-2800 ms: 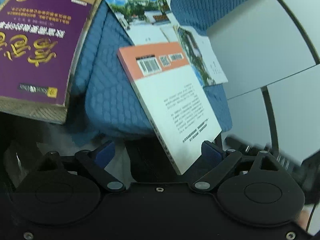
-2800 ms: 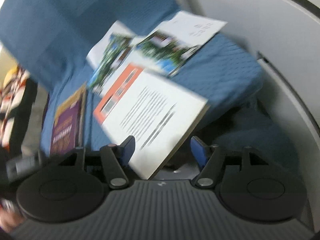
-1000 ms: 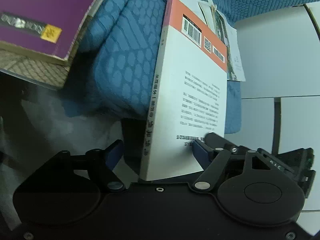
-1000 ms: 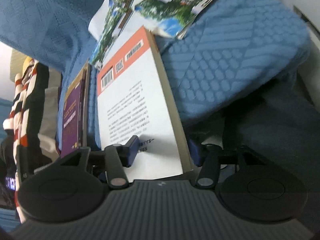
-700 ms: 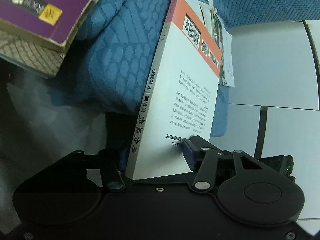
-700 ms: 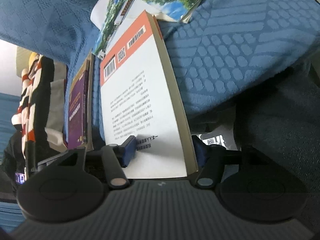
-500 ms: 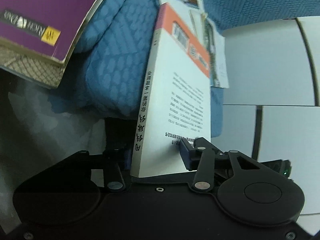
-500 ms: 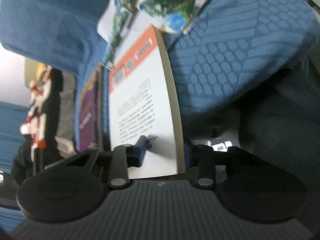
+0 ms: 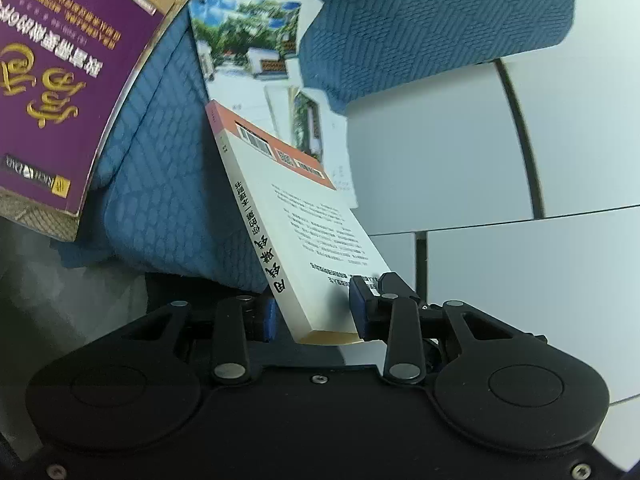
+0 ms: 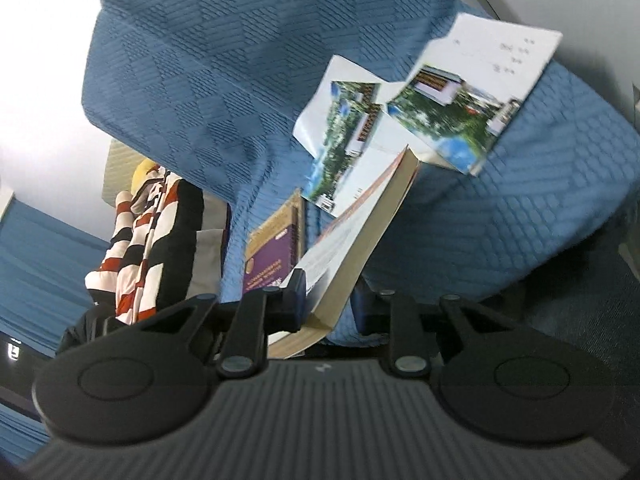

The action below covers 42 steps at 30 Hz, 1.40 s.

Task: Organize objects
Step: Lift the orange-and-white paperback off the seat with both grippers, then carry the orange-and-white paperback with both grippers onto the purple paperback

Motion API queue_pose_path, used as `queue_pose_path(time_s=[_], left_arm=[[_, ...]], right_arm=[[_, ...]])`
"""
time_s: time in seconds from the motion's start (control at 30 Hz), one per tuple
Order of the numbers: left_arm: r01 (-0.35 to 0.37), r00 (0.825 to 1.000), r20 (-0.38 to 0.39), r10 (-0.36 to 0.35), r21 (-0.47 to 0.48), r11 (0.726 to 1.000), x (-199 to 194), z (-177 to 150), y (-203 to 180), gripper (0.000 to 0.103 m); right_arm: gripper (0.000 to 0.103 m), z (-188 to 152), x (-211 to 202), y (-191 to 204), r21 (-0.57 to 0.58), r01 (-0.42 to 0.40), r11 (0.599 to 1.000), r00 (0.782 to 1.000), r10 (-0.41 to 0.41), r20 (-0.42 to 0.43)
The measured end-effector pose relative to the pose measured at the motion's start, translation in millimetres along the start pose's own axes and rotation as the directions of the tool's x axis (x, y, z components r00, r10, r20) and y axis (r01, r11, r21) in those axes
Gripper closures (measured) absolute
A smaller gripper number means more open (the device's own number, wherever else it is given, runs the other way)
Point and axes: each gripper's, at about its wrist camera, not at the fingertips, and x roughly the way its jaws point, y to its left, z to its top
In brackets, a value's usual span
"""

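Blue seat cushion [image 9: 168, 184] is the landmark; everything sits on or against it.

Purple hardback [image 9: 60, 80] lies flat on the cushion's left part, overhanging its front edge.

White paperback with orange band [image 9: 320, 240] is tilted, near end raised off the cushion's front edge, far end resting on the cushion by the leaflets. Both grippers grasp its near end: left gripper [image 9: 314, 316] at the spine corner, right gripper [image 10: 330, 306] at the page-edge corner. Both sets of jaws have just been closing, now clamped on the book. Two-corner hold likely keeps it from twisting.

Photo leaflets [image 10: 400, 120] lie loose at the cushion's back, partly under the paperback; likely still to sort.
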Motion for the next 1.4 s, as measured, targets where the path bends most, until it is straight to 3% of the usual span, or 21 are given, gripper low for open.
queue_pose_path(time_s=[0.3,0.83,1.17,1.4], left_arm=[[0.019,0.999,0.047,-0.02,0.025,1.0,-40.0,12.2,-18.3,0.071],[0.015,0.986,0.165,-0.026,0.069,0.998,-139.8,69.5,-45.6,0.071],[-0.037,0.976,0.216,0.021,0.069,0.997,-194.2,101.2,-22.6,0.07],[-0.08,0.979,0.192,0.072,0.033,0.996,-196.3,127.2,13.9,0.07]], right_arm=[[0.076,8.3,-2.6,39.1,-0.036,-0.013,0.999,1.0,0.013,0.016],[0.076,33.6,31.5,135.1,-0.129,-0.09,0.988,0.995,0.093,0.02],[0.076,26.0,85.4,184.2,-0.154,-0.121,0.981,0.993,0.12,-0.02],[0.076,16.6,126.8,187.1,-0.126,-0.094,0.988,0.995,0.088,-0.048]])
